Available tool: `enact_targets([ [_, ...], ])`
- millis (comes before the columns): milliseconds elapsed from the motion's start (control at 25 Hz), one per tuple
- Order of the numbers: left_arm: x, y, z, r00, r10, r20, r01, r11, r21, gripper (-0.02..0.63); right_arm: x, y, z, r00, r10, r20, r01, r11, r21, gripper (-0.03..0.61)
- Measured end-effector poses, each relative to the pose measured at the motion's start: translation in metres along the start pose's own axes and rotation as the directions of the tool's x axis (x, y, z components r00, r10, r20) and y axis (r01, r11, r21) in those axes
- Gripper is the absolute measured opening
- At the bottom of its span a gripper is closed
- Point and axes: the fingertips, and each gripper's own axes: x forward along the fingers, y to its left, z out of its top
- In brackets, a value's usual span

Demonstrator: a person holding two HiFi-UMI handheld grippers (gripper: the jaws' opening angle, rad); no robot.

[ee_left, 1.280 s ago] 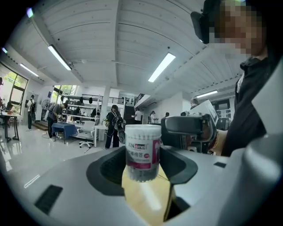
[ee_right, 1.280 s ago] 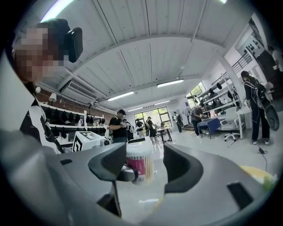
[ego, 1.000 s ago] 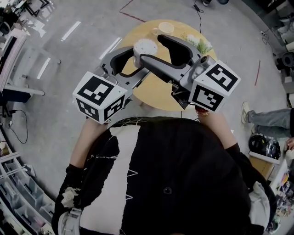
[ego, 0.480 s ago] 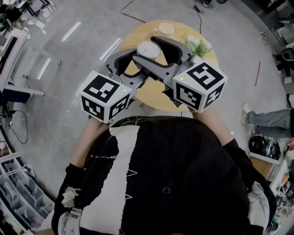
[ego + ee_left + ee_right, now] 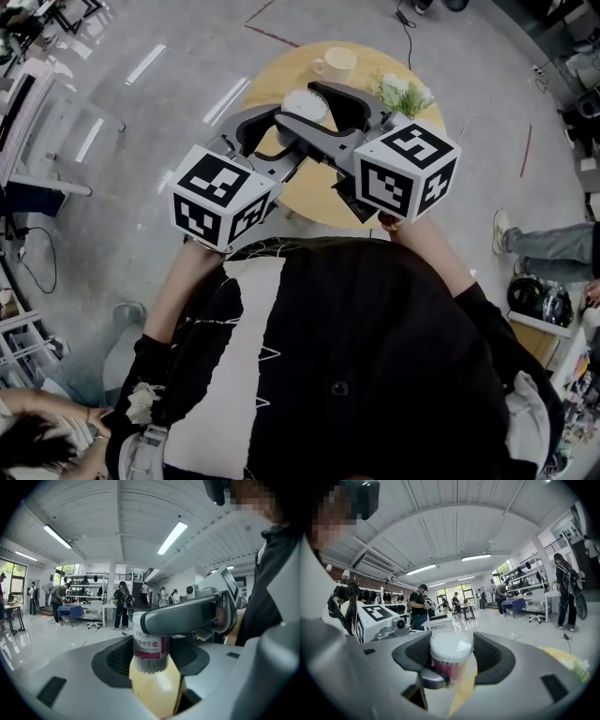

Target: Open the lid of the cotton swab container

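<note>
A cup (image 5: 336, 63) and small plant (image 5: 403, 94) stand on a round wooden table (image 5: 272, 75).

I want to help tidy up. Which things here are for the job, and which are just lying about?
For the job: cotton swab container, held in the left gripper; its white lid, between the right gripper's jaws, which have just been closing.
Just lying about: cup, flowers, both on the round table.

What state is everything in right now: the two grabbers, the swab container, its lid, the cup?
left gripper, shut on the cotton swab container
right gripper, open around the lid, jaws have just been closing
cotton swab container, upright, gripped
lid, on, not opened
cup, upright on the table
</note>
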Motion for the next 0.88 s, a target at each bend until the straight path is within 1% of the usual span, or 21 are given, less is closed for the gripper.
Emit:
enact_targets([
  [440, -0.0009, -0.0036, -0.0002, 1.000, -0.009, 0.030, 0.009, 1.000, -0.015, 0.245, -0.0031, -0.0006, -0.0017, 1.000, -0.016, -0.006, 0.016, 0.998, 0.057, 0.270],
  [880, -0.0052, -0.0044, 0.0013, 0.999, -0.006, 0.048, 0.007, 1.000, -0.015, 0.245, -0.0040, -0.0003, -0.0016, 1.000, -0.021, 0.010, 0.019, 0.989, 0.146, 0.268],
])
